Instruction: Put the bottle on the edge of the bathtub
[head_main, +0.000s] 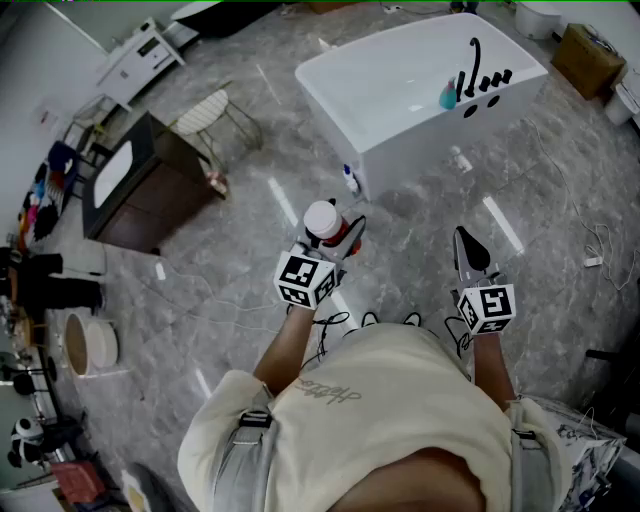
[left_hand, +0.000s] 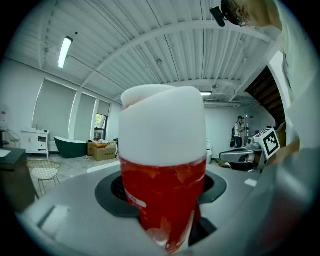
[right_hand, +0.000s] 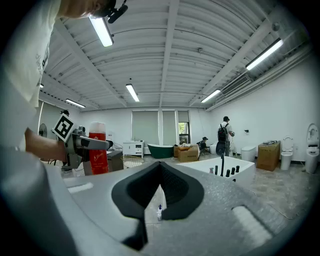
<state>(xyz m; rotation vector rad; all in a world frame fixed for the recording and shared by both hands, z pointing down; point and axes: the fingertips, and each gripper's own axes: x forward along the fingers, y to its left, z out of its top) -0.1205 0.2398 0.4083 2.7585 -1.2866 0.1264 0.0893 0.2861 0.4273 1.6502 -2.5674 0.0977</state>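
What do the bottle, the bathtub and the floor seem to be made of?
The bottle looks like plastic: glossy red body with highlights, matte white cap. The bathtub is smooth glossy white, acrylic or enamel; I cannot tell which. The floor seems polished grey stone or marble-look tile: veined, mirroring the ceiling lights.

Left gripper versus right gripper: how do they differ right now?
The left gripper is clamped on the red bottle; the right gripper holds nothing. The left gripper's jaws stand wide around the bottle; the right gripper's jaws are together. Both are held short of the bathtub.
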